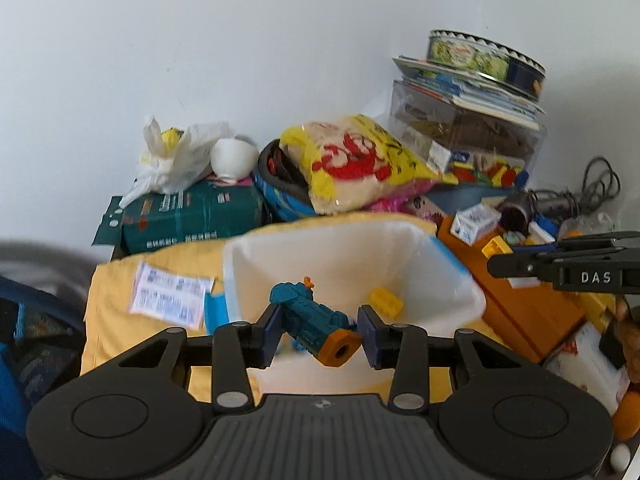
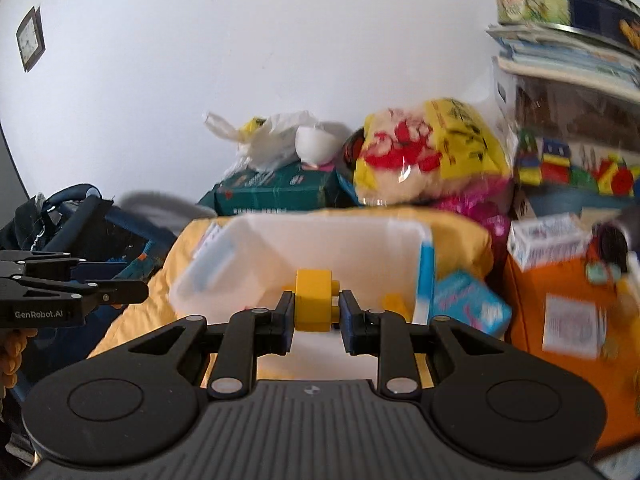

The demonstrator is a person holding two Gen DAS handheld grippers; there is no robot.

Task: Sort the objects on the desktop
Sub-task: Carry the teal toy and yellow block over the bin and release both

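Note:
My left gripper (image 1: 320,330) is shut on a teal toy gun with an orange muzzle (image 1: 310,320) and holds it over the near rim of a white plastic bin (image 1: 452,280). A yellow brick (image 1: 386,301) lies inside the bin. My right gripper (image 2: 314,314) is shut on a yellow toy block (image 2: 314,300) just in front of the same white bin (image 2: 224,264). The right gripper shows at the right of the left wrist view (image 1: 560,266); the left gripper shows at the left of the right wrist view (image 2: 76,292).
The bin rests on a yellow cloth (image 1: 116,300). Behind it stand a green box (image 1: 192,216), a white bowl (image 1: 234,158), a yellow snack bag (image 1: 360,160) and a clear box under books and a tin (image 1: 472,120). An orange box (image 1: 520,312) with small items stands at the right.

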